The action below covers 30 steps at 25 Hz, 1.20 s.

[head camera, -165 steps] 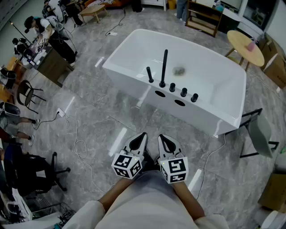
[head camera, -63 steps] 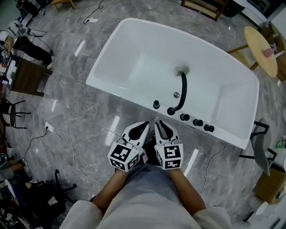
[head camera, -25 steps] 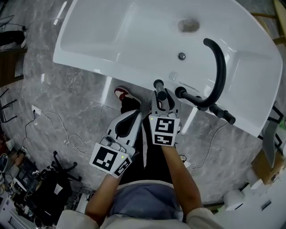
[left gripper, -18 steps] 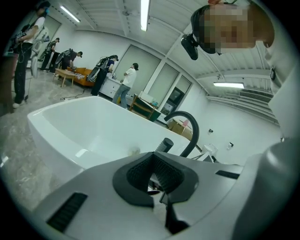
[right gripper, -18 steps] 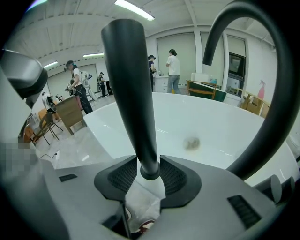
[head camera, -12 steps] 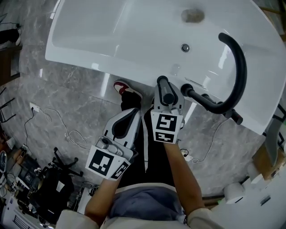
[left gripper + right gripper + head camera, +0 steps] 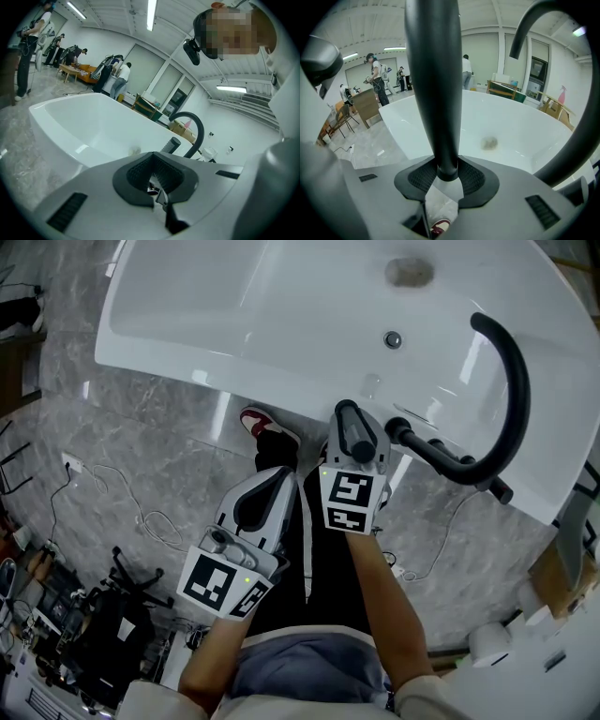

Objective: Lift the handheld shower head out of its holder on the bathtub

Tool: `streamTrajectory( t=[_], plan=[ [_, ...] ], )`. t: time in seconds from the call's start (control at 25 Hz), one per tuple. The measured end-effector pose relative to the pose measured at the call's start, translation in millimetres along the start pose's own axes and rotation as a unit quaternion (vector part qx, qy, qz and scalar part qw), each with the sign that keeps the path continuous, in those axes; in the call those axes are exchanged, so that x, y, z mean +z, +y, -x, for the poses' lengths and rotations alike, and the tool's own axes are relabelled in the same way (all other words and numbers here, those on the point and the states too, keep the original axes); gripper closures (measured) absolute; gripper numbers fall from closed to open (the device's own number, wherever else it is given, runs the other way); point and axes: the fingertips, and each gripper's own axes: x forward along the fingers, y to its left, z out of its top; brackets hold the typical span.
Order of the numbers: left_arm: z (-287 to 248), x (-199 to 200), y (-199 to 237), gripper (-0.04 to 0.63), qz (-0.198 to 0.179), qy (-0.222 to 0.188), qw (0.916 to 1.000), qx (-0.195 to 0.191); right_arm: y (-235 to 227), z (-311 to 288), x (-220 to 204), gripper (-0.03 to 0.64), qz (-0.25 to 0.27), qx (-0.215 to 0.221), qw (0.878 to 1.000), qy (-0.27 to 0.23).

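Note:
The black handheld shower head stands upright at the near rim of the white bathtub. My right gripper is shut on its handle. In the right gripper view the black rod rises from between the pads of the right gripper, and its holder is hidden. My left gripper hangs back over the floor, shut and holding nothing. In the left gripper view the left gripper points at the tub, with the shower head beyond it.
A black curved spout arches over the tub just right of the shower head, with black knobs along the rim. The drain lies at the tub's far end. My shoe and loose cables are on the marble floor.
I have walked up to the tub, and my right gripper has reached the shower head and shut on it. In the last half second both grippers hardly moved.

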Motion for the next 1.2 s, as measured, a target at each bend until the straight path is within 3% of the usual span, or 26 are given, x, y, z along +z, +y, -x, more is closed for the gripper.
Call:
streamTrajectory(
  t=[0.28,0.68,1.2],
  plan=[
    [-2,-4,-1,0.589,0.006,0.002,1.0,-0.002,0,-5,-9,0.472,-0.003,-0.006,1.0,0.012],
    [-4,-13,2,0.589,0.01,0.008,0.9999,0.0,-1,-4,-9,0.472,-0.002,-0.008,1.0,-0.011],
    [-7,-15,-4,0.589,-0.009,0.022,0.9994,-0.024,1,-1,-9,0.477,0.007,0.005,1.0,-0.028]
  ],
)
